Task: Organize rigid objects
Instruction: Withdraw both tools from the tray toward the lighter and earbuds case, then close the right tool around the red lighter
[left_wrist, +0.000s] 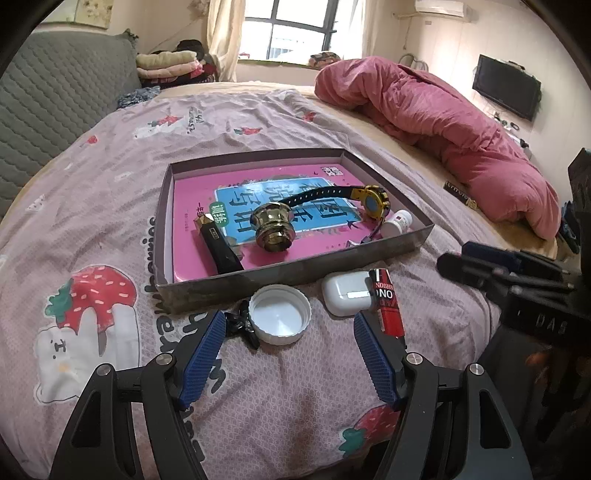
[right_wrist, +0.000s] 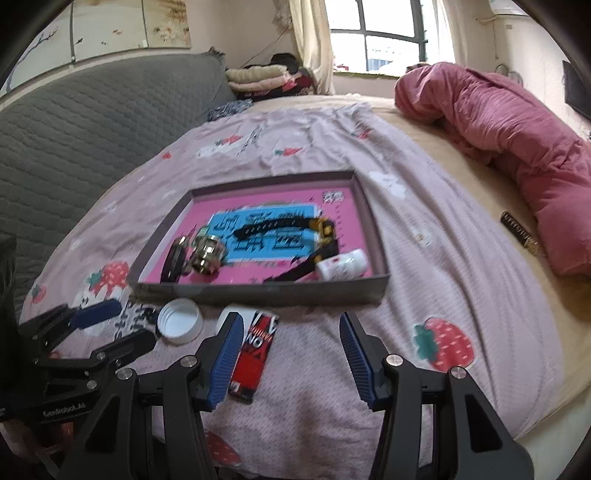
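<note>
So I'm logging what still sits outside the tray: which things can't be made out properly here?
- White earbud case: right wrist view, mostly hidden behind the right tool's finger.
- Small black item: left wrist view, partly behind the white cap; unidentifiable.
- Red box: right wrist view, print blurred.

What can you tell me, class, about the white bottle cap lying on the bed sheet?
The white bottle cap is round, looks like plastic, with a ribbed outer wall and a smooth, empty inside. It lies open side up on the pink bed sheet, just outside the grey tray's near wall. A small black object sits against its left side. The white earbud case lies apart to its right.
</note>
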